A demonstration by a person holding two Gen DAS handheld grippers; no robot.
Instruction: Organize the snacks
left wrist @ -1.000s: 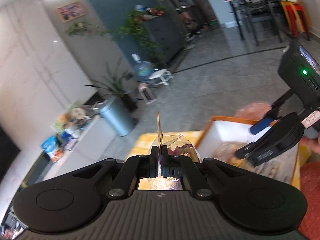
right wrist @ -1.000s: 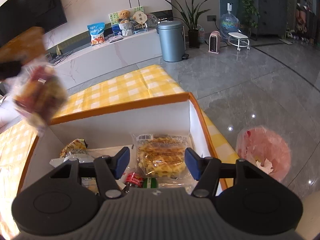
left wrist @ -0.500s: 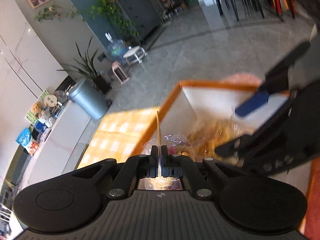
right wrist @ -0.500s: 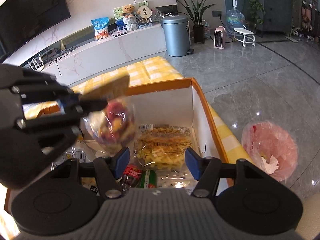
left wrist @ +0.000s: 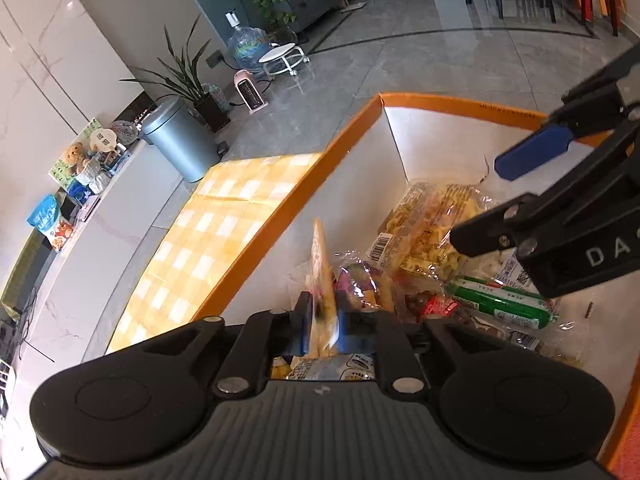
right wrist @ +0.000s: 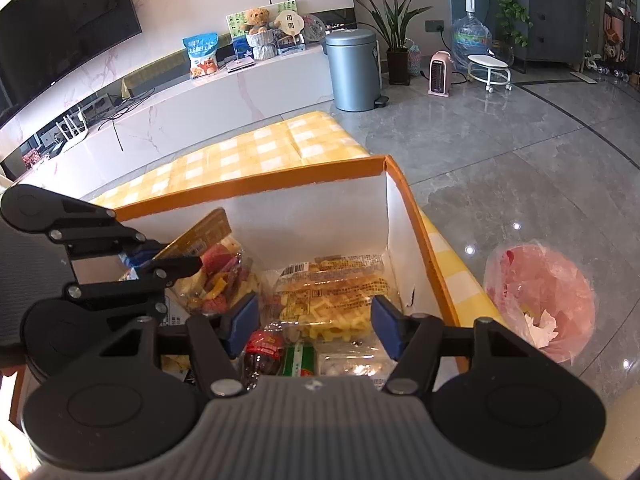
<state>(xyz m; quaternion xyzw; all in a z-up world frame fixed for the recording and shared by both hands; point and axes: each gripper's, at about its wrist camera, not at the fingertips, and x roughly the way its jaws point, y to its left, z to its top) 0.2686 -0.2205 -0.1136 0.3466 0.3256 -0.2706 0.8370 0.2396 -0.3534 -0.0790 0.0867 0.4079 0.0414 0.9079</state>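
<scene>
Inside orange box (right wrist: 256, 178), clamped fruit-snack bag (right wrist: 218, 280)

Clear candy bag (right wrist: 218, 276), cardboard header upright, inside orange-rimmed box (right wrist: 404, 200).

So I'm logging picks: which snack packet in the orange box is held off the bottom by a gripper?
The clear bag of colourful dried fruit with the tan card header, pinched by the left gripper. The yellow waffle packet and green packet lie loose.

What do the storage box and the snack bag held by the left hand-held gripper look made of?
Storage box: probably coated cardboard, with matte white walls, an orange rim and creased corners. Snack bag: clear glossy plastic film, contents visible, topped by what looks like a stiff card header.
</scene>
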